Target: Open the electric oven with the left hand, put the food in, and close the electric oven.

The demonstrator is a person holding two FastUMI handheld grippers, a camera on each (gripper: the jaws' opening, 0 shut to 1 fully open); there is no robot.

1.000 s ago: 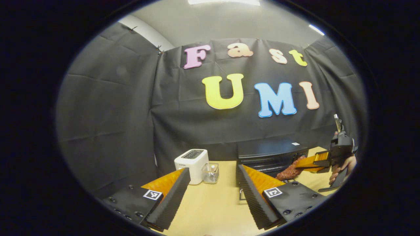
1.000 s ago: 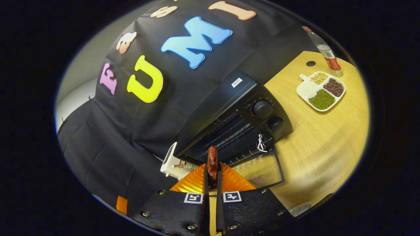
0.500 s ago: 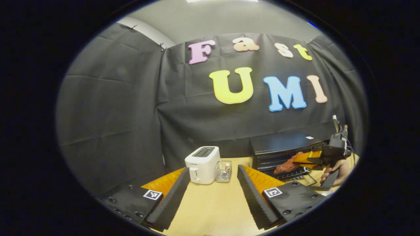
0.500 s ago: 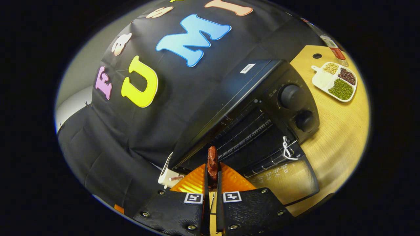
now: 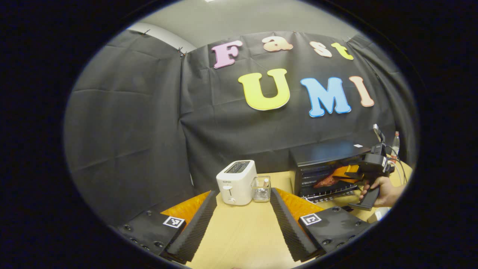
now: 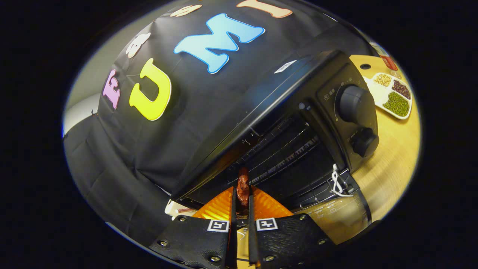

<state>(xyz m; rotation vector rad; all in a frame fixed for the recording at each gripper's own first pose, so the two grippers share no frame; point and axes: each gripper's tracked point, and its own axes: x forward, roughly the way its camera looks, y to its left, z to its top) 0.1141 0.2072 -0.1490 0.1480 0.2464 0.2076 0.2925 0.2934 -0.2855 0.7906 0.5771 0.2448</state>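
Note:
The black electric oven [image 6: 283,112] stands open, its glass door [image 6: 336,216] folded down onto the table and the wire rack [image 6: 283,160] showing inside. My right gripper [image 6: 242,196] is shut on a reddish-brown piece of food [image 6: 242,186], held edge-on at the oven's mouth. From the left gripper view the oven [image 5: 325,164] sits at the right, with the food [image 5: 328,181] inside its opening and a hand [image 5: 381,185] holding the right gripper [image 5: 338,175]. My left gripper [image 5: 241,216] is open over the table, with nothing between its fingers.
A white toaster [image 5: 236,182] and a small clear holder [image 5: 260,189] stand behind the left gripper. To the oven's right lie a white divided dish of beans [image 6: 394,99] and a bottle [image 5: 396,140]. The wooden table [image 5: 239,239] runs to the cloth wall.
My right gripper has carried the food forward, from in front of the door into the oven's mouth. The left gripper has drawn back and tilted down, still open.

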